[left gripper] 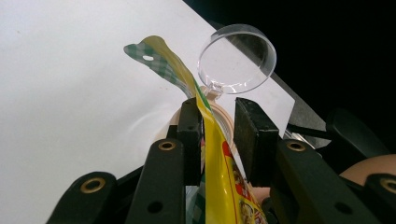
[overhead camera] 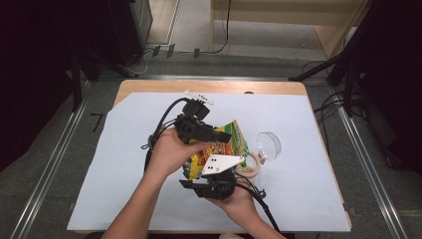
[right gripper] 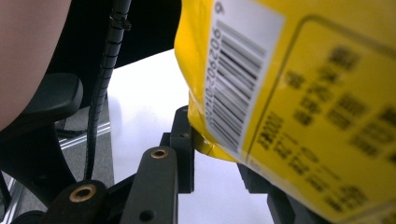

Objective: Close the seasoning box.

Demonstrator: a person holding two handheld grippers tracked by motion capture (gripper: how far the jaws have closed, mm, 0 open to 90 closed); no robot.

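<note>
The left gripper (overhead camera: 226, 135) has the snack bag's (overhead camera: 219, 149) top edge between its jaws, one pad against the film and the other with a gap showing, so whether it truly pinches I cannot tell. The bag is off the bench (overhead camera: 124, 164), held between both hands. It looks unopened, so the tearing seems yet to come. It is glossy yellow film with a green-checked seal strip, crinkled and limp. The right gripper (right gripper: 212, 149) has the bag's bottom corner between its jaws. To the right sit a clear plastic cup (overhead camera: 269, 143) on its side and a tape roll (overhead camera: 249, 164).
</note>
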